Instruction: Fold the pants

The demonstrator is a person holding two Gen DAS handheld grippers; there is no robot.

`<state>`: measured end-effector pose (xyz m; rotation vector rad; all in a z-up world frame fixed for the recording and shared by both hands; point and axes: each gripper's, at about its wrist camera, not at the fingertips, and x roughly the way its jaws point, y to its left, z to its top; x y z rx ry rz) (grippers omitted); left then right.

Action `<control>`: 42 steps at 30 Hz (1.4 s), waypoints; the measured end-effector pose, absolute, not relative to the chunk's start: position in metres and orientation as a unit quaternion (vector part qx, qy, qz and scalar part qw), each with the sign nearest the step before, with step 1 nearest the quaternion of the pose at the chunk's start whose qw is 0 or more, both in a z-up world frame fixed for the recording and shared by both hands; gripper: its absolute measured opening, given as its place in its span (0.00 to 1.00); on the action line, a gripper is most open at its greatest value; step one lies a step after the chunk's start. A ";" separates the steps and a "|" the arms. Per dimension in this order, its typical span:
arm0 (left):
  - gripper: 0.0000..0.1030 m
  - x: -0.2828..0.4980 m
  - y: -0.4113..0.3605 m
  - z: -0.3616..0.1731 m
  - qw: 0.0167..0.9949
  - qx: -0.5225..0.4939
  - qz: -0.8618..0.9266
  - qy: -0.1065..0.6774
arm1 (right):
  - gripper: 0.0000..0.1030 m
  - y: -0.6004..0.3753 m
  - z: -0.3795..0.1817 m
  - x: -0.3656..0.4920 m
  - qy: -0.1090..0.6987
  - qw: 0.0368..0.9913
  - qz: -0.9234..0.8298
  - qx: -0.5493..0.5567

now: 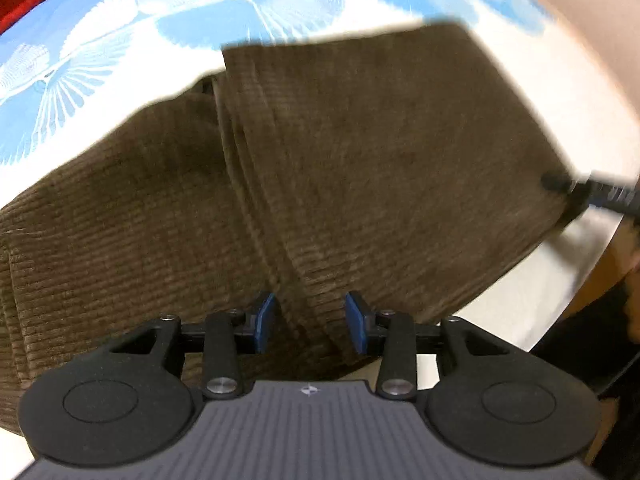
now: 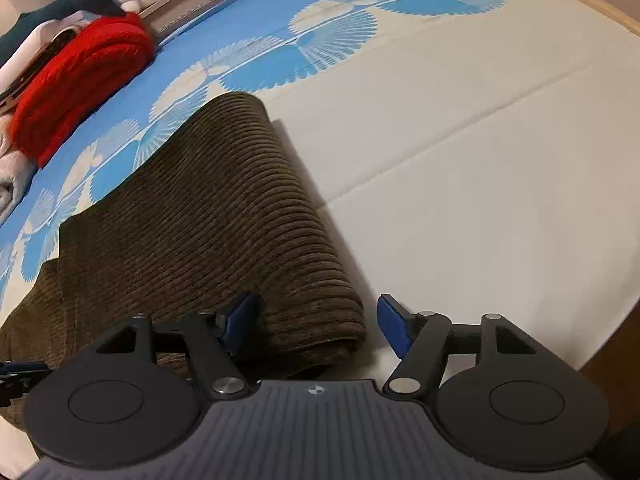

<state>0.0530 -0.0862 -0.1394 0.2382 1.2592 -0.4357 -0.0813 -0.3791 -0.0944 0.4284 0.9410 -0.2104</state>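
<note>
Brown corduroy pants lie partly folded on a bed sheet, one layer doubled over the rest. My left gripper is open, its blue pads either side of a raised fold at the near edge, not clamped. My right gripper is open around the rounded folded end of the pants, not pinching it. In the left wrist view the right gripper's tip shows at the pants' right edge. In the right wrist view part of the left gripper shows at the left edge.
The bed sheet is white with a blue shell pattern. A red knitted garment and a plush shark lie at the far left. The bed's wooden edge runs along the right.
</note>
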 end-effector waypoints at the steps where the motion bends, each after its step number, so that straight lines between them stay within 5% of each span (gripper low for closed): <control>1: 0.44 0.052 -0.088 -0.138 0.781 0.118 -0.204 0.578 | 0.58 -0.375 -0.093 -0.084 0.450 0.865 -0.096 0.202; 10: 0.44 0.049 -0.083 -0.125 0.795 0.116 -0.213 0.556 | 0.31 -0.370 -0.074 -0.094 0.410 0.890 -0.093 0.177; 14: 0.46 0.046 -0.083 -0.133 0.790 0.142 -0.207 0.559 | 0.31 -0.368 -0.068 -0.098 0.402 0.895 -0.087 0.174; 22: 0.46 0.044 -0.077 -0.126 0.799 0.124 -0.205 0.551 | 0.55 -0.376 -0.086 -0.089 0.435 0.872 -0.116 0.192; 26: 0.46 0.041 -0.074 -0.115 0.808 0.113 -0.207 0.540 | 0.56 -0.378 -0.091 -0.088 0.441 0.866 -0.120 0.202; 34: 0.46 0.039 -0.081 -0.128 0.793 0.145 -0.203 0.556 | 0.35 -0.370 -0.087 -0.087 0.430 0.880 -0.101 0.174; 42: 0.48 0.044 -0.075 -0.101 0.817 0.093 -0.210 0.530 | 0.27 -0.350 -0.051 -0.100 0.348 0.926 -0.063 0.129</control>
